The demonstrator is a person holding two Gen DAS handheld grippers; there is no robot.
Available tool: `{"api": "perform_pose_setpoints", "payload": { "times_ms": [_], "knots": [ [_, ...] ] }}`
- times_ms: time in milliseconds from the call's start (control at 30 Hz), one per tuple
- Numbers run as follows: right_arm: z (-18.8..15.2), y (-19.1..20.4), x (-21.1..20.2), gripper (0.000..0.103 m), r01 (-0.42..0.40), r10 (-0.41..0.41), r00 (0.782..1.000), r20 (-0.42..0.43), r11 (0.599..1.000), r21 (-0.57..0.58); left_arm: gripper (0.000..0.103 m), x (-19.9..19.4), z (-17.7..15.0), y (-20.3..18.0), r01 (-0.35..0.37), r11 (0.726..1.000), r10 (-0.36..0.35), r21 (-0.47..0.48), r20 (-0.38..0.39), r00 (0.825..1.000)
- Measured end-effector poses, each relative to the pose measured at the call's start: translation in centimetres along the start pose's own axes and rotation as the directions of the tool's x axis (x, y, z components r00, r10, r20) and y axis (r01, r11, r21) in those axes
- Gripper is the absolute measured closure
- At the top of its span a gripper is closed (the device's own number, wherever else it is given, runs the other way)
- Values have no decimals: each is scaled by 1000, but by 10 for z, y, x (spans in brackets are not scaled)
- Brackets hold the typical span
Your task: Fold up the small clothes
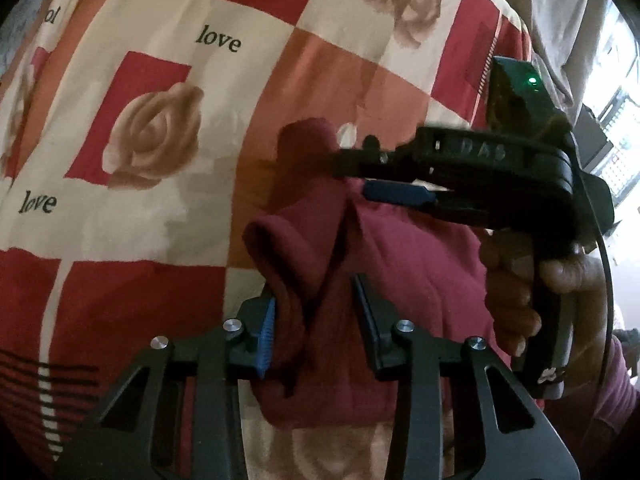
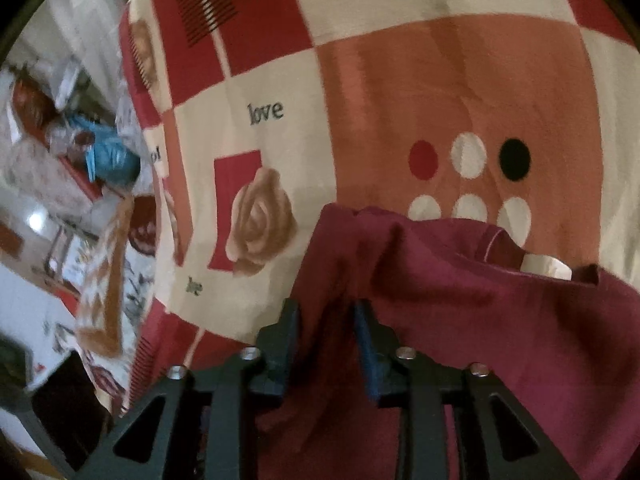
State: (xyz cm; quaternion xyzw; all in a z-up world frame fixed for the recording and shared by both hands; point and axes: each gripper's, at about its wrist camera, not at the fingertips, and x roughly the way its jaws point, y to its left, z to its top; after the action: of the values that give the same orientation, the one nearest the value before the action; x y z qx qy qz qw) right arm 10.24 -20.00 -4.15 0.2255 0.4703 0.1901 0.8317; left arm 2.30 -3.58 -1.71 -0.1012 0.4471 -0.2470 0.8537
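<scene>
The left gripper [image 1: 316, 312] is clenching a bunched fold of the maroon garment [image 1: 400, 264] between its jaws, and the right gripper [image 2: 326, 328] is also grasping the same maroon garment [image 2: 500, 312] with cloth pinched between its jaws. The garment is hanging partly lifted over the checkered bedsheet [image 1: 168, 184] with roses and the word "love". The person's right hand [image 1: 520, 280] is holding the handle of the right gripper.

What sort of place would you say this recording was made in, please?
Most likely a lived-in home, probably a bedroom. The maroon garment lies on a printed bedspread with roses and the word "love". A window shows in the left wrist view, cluttered household items in the right.
</scene>
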Motion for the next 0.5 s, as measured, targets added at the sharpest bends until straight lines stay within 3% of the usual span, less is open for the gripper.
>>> {"api": "perform_pose_setpoints", "payload": {
  "times_ms": [33, 300, 467, 500],
  "knots": [
    [1, -1, 0, 33, 2, -2, 1000, -1, 1000, 12, 72, 0, 0, -1, -3, 1000, 3, 2, 2, 1000],
    [14, 24, 35, 25, 93, -100, 992, -79, 992, -85, 72, 0, -1, -13, -14, 999, 13, 47, 9, 1000],
    [17, 27, 65, 27, 150, -162, 980, -119, 983, -106, 72, 0, -3, -11, -28, 998, 28, 51, 0, 1000],
    [17, 27, 66, 42, 151, -164, 980, -116, 982, -114, 72, 1, -2, -11, -34, 998, 35, 49, -3, 999]
  ]
}}
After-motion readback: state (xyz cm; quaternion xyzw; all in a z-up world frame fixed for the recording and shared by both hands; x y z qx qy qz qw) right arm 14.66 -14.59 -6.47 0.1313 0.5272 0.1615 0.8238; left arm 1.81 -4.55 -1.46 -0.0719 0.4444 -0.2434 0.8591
